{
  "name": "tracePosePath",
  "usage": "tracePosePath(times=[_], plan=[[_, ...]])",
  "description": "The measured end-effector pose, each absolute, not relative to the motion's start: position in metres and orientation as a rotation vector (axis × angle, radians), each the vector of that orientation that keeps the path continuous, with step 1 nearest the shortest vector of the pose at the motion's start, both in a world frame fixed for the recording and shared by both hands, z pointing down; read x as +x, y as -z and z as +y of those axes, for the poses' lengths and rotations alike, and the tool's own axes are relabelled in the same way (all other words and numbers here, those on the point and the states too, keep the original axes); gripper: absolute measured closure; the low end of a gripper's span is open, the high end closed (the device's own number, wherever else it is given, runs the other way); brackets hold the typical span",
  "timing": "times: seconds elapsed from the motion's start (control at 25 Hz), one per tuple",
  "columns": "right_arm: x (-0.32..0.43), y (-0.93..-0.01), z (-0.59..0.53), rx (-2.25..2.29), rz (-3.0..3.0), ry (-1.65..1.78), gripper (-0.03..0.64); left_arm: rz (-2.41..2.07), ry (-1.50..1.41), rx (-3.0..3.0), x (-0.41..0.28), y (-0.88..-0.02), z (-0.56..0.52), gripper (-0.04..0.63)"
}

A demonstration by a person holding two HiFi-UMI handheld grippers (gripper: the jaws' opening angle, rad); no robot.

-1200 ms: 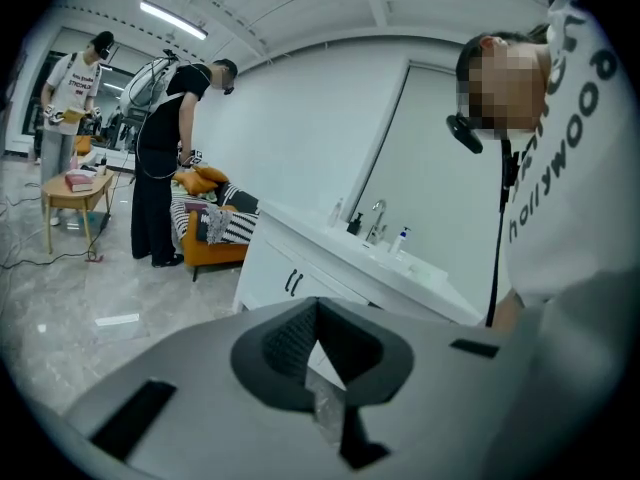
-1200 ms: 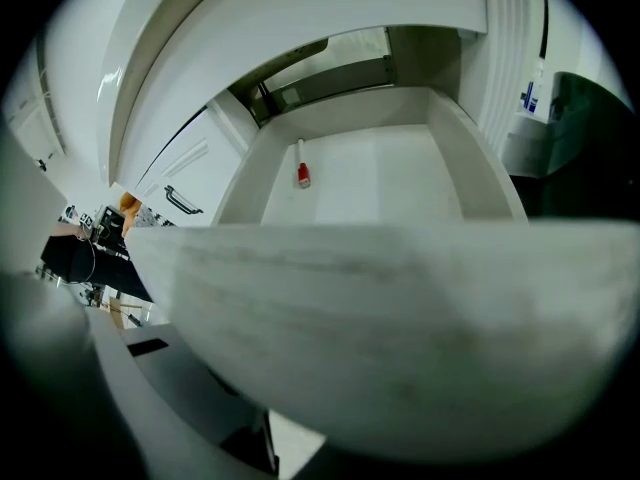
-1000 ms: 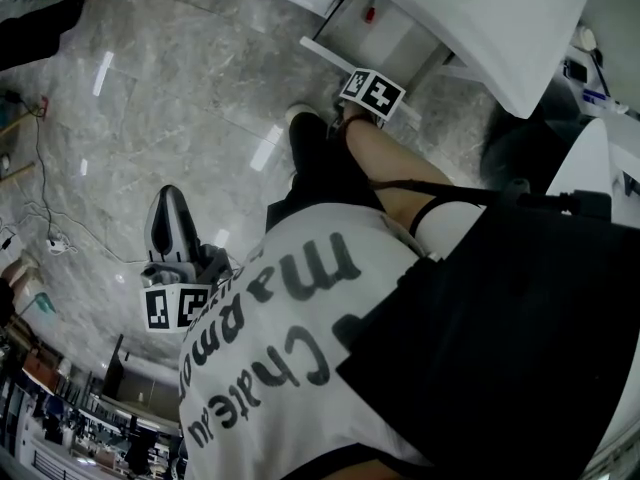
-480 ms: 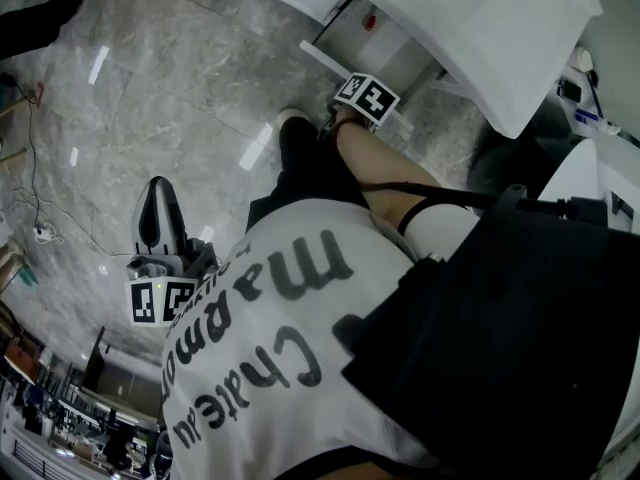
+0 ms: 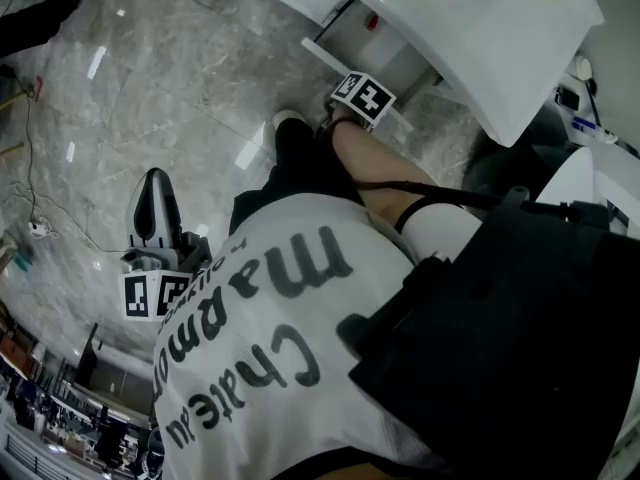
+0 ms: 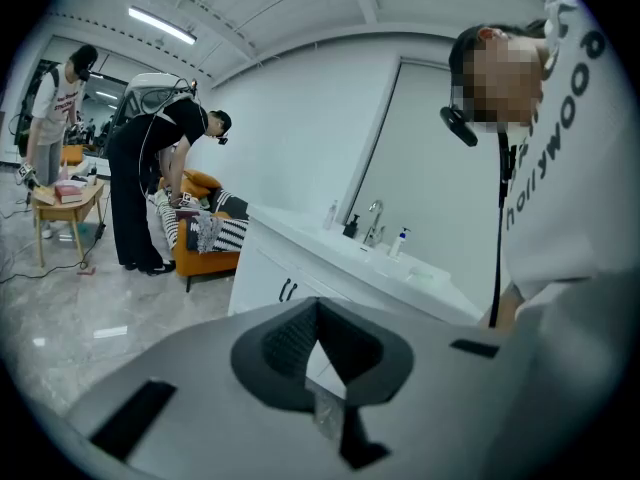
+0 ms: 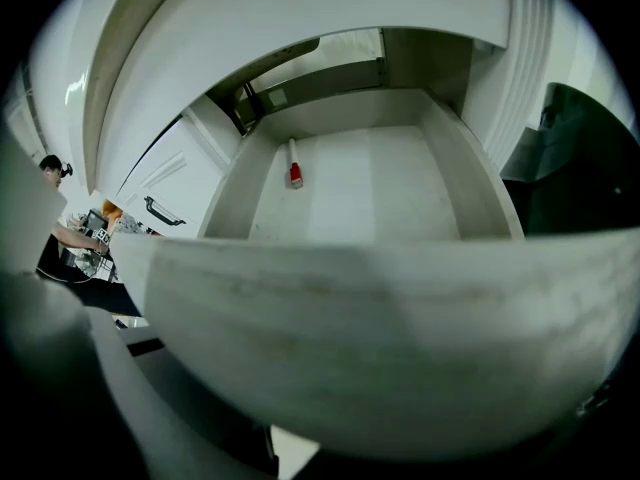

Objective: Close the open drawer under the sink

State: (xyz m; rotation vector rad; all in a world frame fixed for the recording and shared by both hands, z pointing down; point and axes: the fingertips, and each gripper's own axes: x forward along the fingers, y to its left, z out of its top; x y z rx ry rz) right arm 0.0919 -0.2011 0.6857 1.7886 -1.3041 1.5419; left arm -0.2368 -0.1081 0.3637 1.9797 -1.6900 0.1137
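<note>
Nearest, a white shirt [image 5: 280, 338] and a black bag [image 5: 500, 348] are filling the lower head view. Just left of the shirt, the left gripper [image 5: 153, 183] is hanging over the marble floor [image 5: 180, 78], well apart from the cabinet; its jaws are lying together with nothing between them.

Farther on, the right gripper [image 5: 362, 96] is pointing steeply down at the front panel of the drawer [image 7: 370, 183]. Whether it is touching the panel cannot be told. Its jaws are standing apart and gripping nothing. One jaw is showing at lower left in the right gripper view, and the blurred panel is spreading across the rest.

The drawer is standing pulled out under the sink [image 5: 480, 28], and a red-capped tube [image 7: 294, 168] is lying on its bottom near the back.

Beyond, in the left gripper view, a tap [image 6: 375, 213] is standing on the sink, and a person [image 6: 150, 183] in black is bending over an orange sofa [image 6: 205, 246].
</note>
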Motion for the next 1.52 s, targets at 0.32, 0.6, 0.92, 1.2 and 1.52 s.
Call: tracePosePath(times=[0.32,0.6,0.92,1.2,1.52], plan=[[0.097,-0.685,-0.21,1.79,-1.331,-1.514,0.486,-1.717,-0.124,1.98,-0.24,-0.36,-0.109,0.588],[0.099,-0.687,-0.216,1.813,-1.345,-1.482,0.486,-1.734,-0.134,1.963,-0.245,-0.364,-0.105,0.588],[0.101,-0.687,-0.221,1.829,-1.341,-1.452,0.486,-1.75,-0.121,1.932,-0.25,-0.369,-0.097,0.588],[0.108,-0.682,-0.238,1.868,-1.373,-1.398,0.486,-1.737,-0.119,1.919,-0.253,-0.377,-0.098,0.588],[0.112,-0.685,-0.237,1.901,-1.349,-1.406,0.486,-1.755,-0.123,1.912,-0.258,-0.379,-0.094,0.588]])
